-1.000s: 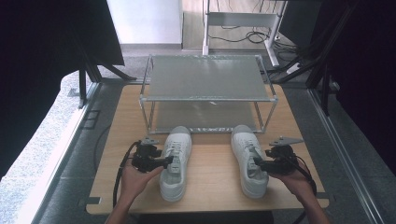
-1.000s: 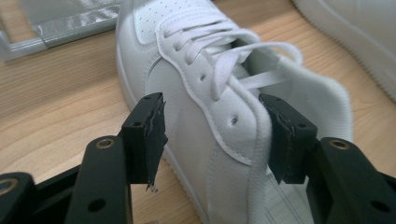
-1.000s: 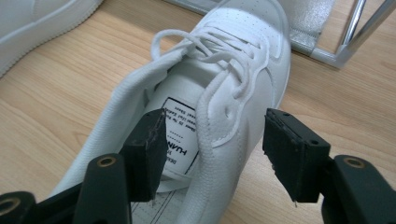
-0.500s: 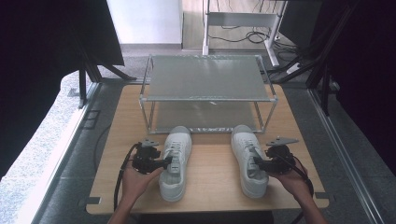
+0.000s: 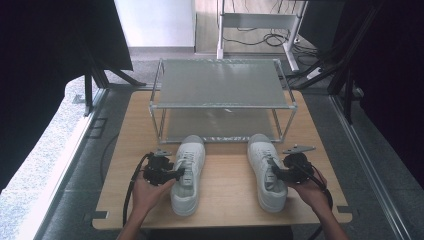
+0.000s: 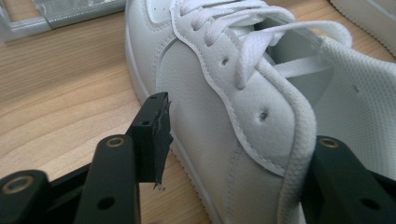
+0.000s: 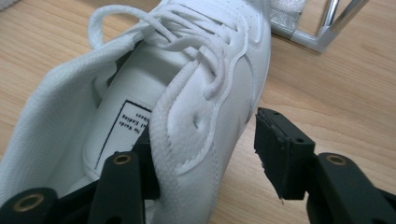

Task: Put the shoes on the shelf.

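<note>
Sneakers: a white pair is laid on the wooden table (image 5: 225, 200), toes toward the two-tier metal rack (image 5: 222, 100) at the far edge, heels toward the near edge; the long axes run near to far, slightly splayed.
Left sneaker (image 5: 187, 172): set left of the table's middle, its toe just in front of the rack's lower shelf.
Left gripper (image 5: 176, 173): brought in from the sneaker's outer, left side, across the long axis. In the left gripper view the side wall of the left sneaker (image 6: 224, 140) is straddled at the collar, one jaw outside over the wood, the other inside the opening. The jaws have just been closing; the outer pad is seen apart from the leather, so the gripper is judged spread, not yet pinching.
Right sneaker (image 5: 267, 172): set right of the middle, well apart from its mate.
Right gripper (image 5: 275, 175): brought in from the outer, right side. In the right gripper view the wall of the right sneaker (image 7: 196, 126) is straddled likewise; a gap is seen at the outer pad. The jaws have just been closing, not yet clamped.
Deciding relation: each hand is nearest its own shoe, and only the collar wall lies between the jaws.
</note>
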A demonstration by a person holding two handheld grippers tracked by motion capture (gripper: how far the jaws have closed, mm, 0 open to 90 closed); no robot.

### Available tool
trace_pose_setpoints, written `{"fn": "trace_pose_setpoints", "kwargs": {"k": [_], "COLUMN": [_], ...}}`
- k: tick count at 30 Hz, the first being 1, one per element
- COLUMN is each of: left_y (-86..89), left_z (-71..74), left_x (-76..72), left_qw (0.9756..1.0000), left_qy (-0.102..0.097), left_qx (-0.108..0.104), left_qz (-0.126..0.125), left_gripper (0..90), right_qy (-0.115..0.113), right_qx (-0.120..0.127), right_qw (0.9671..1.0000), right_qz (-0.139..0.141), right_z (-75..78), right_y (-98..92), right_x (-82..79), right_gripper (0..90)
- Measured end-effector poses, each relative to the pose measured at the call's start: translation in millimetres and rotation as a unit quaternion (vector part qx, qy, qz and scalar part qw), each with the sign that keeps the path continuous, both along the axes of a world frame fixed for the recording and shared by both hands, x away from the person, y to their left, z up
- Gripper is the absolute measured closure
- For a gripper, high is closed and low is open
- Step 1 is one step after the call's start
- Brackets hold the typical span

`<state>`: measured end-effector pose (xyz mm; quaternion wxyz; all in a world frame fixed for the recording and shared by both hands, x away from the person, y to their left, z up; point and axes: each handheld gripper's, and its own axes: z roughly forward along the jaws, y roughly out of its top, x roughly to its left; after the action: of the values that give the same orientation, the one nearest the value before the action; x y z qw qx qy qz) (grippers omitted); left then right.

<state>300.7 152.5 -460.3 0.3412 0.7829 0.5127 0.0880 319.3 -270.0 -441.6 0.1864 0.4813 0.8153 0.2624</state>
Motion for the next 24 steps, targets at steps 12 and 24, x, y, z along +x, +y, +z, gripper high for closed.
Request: {"fn": "trace_pose_setpoints", "kwargs": {"k": [12, 24], "left_y": [20.9, 38.9], "left_z": [-3.8, -14.9], "left_x": [-3.6, -0.5], "left_qw": [0.9999, 0.9993], "left_qy": [0.002, 0.019], "left_qx": [-0.013, -0.022], "left_qz": [0.01, 0.023], "left_gripper": [51.1, 59.7], "right_qy": [0.006, 0.012], "right_qx": [-0.004, -0.005], "right_qw": [1.0, 0.9998], "right_qz": [0.003, 0.012], "right_z": [-3.1, -3.6], "right_y": [-2.7, -3.2], "right_x": [2.8, 5.4], "right_gripper": [54.8, 55.8]}}
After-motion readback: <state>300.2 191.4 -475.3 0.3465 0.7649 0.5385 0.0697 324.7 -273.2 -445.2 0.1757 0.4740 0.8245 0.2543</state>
